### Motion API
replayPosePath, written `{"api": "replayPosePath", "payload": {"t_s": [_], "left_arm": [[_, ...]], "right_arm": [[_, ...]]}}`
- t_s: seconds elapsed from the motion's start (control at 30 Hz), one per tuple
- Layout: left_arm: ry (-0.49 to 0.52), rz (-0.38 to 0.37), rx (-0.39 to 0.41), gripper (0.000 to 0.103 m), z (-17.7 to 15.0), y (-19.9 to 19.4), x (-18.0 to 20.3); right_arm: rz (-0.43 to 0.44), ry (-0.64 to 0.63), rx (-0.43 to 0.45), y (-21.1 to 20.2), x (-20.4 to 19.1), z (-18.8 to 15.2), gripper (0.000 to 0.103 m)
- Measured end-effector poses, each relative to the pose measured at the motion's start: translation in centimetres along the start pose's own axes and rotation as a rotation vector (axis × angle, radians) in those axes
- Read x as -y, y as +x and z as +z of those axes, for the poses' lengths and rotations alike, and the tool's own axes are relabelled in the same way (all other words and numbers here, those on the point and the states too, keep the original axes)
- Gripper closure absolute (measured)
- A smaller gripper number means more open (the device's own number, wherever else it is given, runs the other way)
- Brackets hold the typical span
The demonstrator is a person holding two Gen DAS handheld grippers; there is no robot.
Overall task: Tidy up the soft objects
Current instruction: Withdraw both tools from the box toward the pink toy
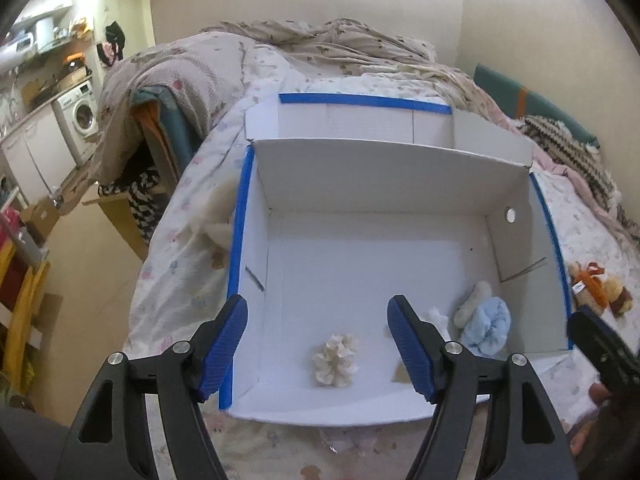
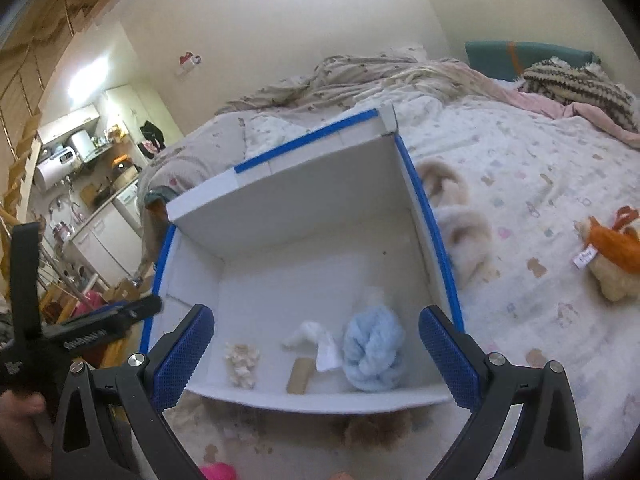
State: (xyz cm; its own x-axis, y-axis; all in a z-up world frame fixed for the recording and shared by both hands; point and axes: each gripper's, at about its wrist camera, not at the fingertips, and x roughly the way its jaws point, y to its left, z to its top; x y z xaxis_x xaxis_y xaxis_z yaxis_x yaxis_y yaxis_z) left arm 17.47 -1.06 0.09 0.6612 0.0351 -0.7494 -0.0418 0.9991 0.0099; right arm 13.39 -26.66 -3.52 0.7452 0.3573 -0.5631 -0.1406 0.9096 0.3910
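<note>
A white cardboard box (image 1: 376,176) with blue-taped rims stands open on the bed; it also shows in the right wrist view (image 2: 280,216). Inside lie a cream scrunchie (image 1: 335,364) (image 2: 241,363), a light blue fluffy bundle (image 1: 488,326) (image 2: 374,354) and a white soft piece (image 2: 316,340). My left gripper (image 1: 316,346) is open and empty over the box's near edge. My right gripper (image 2: 316,356) is open and empty, above the near wall. A cream fluffy slipper (image 2: 464,236) lies just right of the box. A plush toy with an orange scarf (image 2: 616,256) (image 1: 596,288) lies further right.
A rumpled quilt (image 1: 320,44) covers the bed's far end. A striped knit (image 2: 576,80) lies at the far right. Another cream fluffy thing (image 1: 212,216) lies left of the box by the bed edge. A pink thing (image 2: 218,472) and a brown furry thing (image 2: 376,426) lie near me.
</note>
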Motion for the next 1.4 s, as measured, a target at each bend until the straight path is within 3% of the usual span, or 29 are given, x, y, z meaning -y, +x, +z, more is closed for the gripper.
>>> {"api": "replayPosePath", "payload": {"t_s": [0.33, 0.47, 0.7, 0.9, 1.07, 1.3, 1.4], "left_arm": [[-0.069, -0.002, -0.022, 0.033, -3.8, -2.4, -2.7], [-0.042, 0.025, -0.045, 0.033, -6.2, -2.7, -3.1], [-0.065, -0.014, -0.161, 0.033, -9.4, -1.2, -3.5], [-0.100, 0.004, -0.172, 0.033, -9.4, -0.5, -4.3], [-0.084, 0.012, -0.229, 0.033, -10.2, 0.6, -4.1], [-0.101, -0.029, -0.326, 0.033, -11.1, 2.1, -4.2], [-0.078, -0.101, -0.380, 0.033, -11.8, 2.7, -3.2]], "right_arm": [[0.001, -0.008, -0.068, -1.1, -0.4, -2.4, 0.000], [-0.006, -0.036, -0.107, -1.1, -1.1, -3.5, 0.000], [-0.080, -0.126, -0.224, 0.4, -2.0, -5.0, 0.000], [-0.099, -0.083, -0.304, 1.5, -1.0, -6.1, 0.000], [-0.140, -0.028, -0.354, 2.9, 0.3, -6.4, 0.000], [-0.174, -0.029, -0.397, 4.2, 0.6, -6.9, 0.000], [-0.191, -0.022, -0.407, 4.4, 0.8, -7.0, 0.000]]}}
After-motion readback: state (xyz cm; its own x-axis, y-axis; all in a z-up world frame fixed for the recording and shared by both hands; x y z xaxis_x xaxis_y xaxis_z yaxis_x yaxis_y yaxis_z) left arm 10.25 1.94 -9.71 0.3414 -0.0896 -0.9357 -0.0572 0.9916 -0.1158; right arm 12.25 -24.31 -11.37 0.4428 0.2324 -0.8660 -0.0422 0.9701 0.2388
